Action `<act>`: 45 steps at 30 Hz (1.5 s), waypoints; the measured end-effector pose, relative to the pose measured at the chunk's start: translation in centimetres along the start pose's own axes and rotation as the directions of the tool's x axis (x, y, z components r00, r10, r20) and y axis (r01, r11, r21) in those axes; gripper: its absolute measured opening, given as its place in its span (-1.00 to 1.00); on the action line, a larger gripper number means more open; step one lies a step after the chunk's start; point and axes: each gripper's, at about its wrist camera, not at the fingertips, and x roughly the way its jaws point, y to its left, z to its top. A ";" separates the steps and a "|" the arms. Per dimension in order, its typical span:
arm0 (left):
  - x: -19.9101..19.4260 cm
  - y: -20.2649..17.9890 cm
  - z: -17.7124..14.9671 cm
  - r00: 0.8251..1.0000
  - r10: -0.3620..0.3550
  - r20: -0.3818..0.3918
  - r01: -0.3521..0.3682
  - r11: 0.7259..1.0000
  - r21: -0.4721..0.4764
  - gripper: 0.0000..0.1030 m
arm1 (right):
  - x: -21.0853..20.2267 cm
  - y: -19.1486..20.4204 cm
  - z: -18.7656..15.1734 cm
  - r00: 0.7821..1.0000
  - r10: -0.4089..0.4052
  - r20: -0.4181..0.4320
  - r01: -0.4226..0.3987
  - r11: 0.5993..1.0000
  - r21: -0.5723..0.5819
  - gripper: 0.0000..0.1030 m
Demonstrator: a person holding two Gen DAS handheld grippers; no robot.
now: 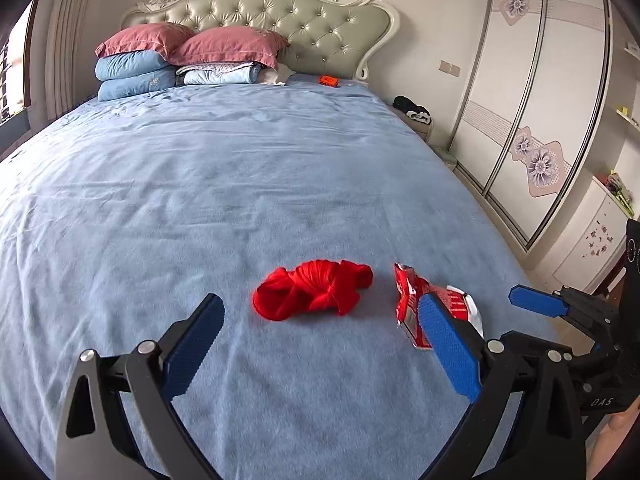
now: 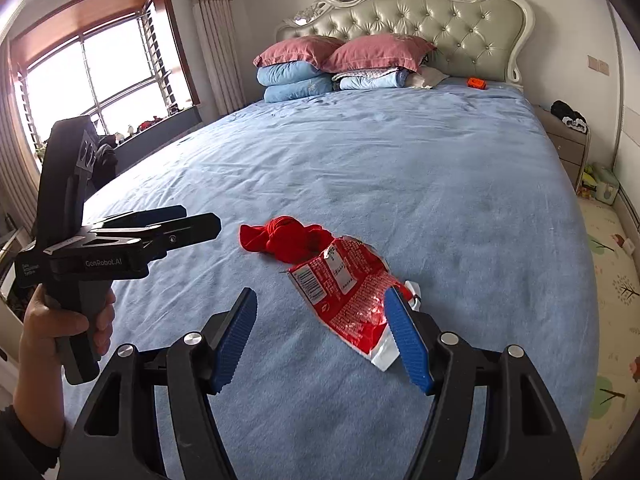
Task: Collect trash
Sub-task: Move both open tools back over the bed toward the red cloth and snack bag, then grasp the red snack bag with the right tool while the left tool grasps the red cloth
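A: Where's the trash?

B: A torn red snack wrapper lies flat on the blue bed sheet, near the foot of the bed. Touching its far edge is a bunched red cloth.

A: And the right gripper?

B: Its blue-padded fingers stand apart with nothing pinched. The right-hand finger is in front of the wrapper's near edge; I can't tell whether it touches.

A: The left one?

B: The left gripper hangs over the sheet, fingers spread wide and empty, just short of the red cloth. A hand grips its handle.

A: Anything else on the bed?

B: Pink and blue pillows stacked by the tufted headboard, and a small orange object nearby.
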 end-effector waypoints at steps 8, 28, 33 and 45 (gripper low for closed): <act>2.5 2.1 2.1 1.000 -0.018 0.025 0.018 1.000 -0.006 0.89 | 5.7 1.9 0.8 0.999 -0.040 -0.034 0.036 0.994 -0.107 0.30; 6.2 2.2 0.4 0.997 -0.060 -0.050 0.063 0.996 0.061 0.91 | 9.3 -3.1 0.8 0.994 -0.030 -0.107 0.046 0.988 0.149 -0.79; 8.3 1.8 -0.4 0.993 -0.034 -0.113 0.041 0.997 0.065 0.92 | 9.2 -3.4 0.9 0.995 0.001 -0.104 0.017 0.985 0.174 -0.79; 9.9 0.3 -1.4 0.984 -0.039 -0.176 0.064 0.989 0.134 -0.04 | 8.5 -3.4 1.0 0.996 0.013 -0.089 0.003 0.985 0.173 -0.80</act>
